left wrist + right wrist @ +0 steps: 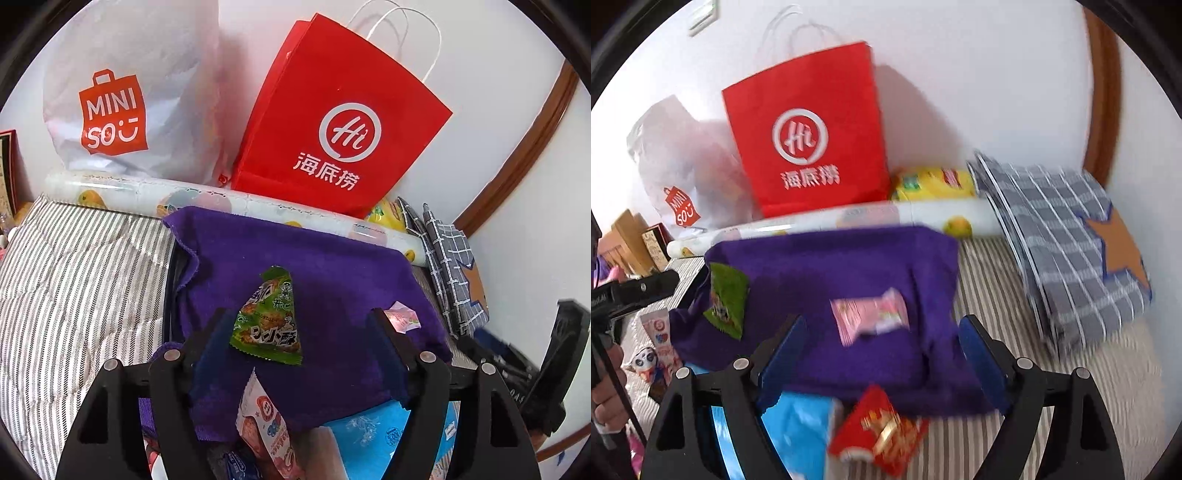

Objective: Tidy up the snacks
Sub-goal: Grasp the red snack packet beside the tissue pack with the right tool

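A purple cloth (332,295) lies over a raised base on a striped bed. On it, in the left wrist view, lies a green triangular snack packet (271,317), between the open fingers of my left gripper (301,332), which holds nothing. A pink candy (400,317) sits by the right finger. In the right wrist view the pink candy (870,314) lies on the cloth (831,273) just ahead of my open, empty right gripper (879,336). The green packet (726,299) lies at the cloth's left edge. A red snack packet (879,432), a blue packet (798,424) and a white-pink packet (266,424) lie nearer.
A red paper bag (340,122) and a white Miniso bag (122,96) lean on the wall behind. A fruit-printed roll (229,199) lies before them. Checked grey bags (1063,236) and a yellow pack (934,181) are at the right. The other gripper (631,291) shows at left.
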The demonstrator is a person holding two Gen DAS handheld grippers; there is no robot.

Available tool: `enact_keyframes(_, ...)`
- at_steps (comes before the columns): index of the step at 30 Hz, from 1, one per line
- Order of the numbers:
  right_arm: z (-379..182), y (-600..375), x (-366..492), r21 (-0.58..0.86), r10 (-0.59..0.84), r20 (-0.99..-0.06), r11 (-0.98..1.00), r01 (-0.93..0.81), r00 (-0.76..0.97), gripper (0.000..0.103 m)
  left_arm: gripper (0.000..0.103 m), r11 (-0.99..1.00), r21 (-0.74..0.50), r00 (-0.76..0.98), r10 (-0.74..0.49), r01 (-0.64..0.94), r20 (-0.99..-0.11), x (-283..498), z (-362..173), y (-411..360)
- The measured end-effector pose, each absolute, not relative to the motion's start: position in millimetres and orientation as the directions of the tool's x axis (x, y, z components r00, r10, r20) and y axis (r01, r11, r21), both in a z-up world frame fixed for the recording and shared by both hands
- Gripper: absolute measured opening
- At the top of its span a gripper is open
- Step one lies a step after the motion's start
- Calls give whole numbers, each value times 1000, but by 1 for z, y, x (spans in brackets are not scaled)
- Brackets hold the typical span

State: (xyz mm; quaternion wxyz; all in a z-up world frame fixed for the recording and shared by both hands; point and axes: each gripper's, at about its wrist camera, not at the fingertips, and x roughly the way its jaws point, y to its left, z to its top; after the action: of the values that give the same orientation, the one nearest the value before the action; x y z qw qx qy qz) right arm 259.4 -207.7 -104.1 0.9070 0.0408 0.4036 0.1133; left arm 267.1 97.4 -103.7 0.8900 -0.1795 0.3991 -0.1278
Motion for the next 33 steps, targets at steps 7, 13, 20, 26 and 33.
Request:
enact_keyframes(7, -113, -227, 230, 231, 267, -744, 963, -139, 613, 73, 74, 909, -403, 659, -366, 103, -657, 262, -96, 92)
enact_keyframes(13, -118, -216, 230, 257, 292, -750, 955, -144, 594, 69, 74, 922, -370, 678, -343, 112, -650, 257, -91, 86)
enact_keyframes(20, -145, -230, 234, 271, 286, -800, 957, -108, 527, 56, 74, 904, -412, 671, -378, 117, -639, 256, -88, 92)
enact_keyframes(26, -136, -238, 211, 216, 247, -803, 969, -122, 543, 56, 76, 902, -418, 678, -377, 112, -631, 254, -85, 94)
enact_keyframes(33, -158, -245, 218, 244, 255, -824, 966, -90, 506, 56, 76, 901, -419, 683, -376, 112, -626, 253, -81, 95)
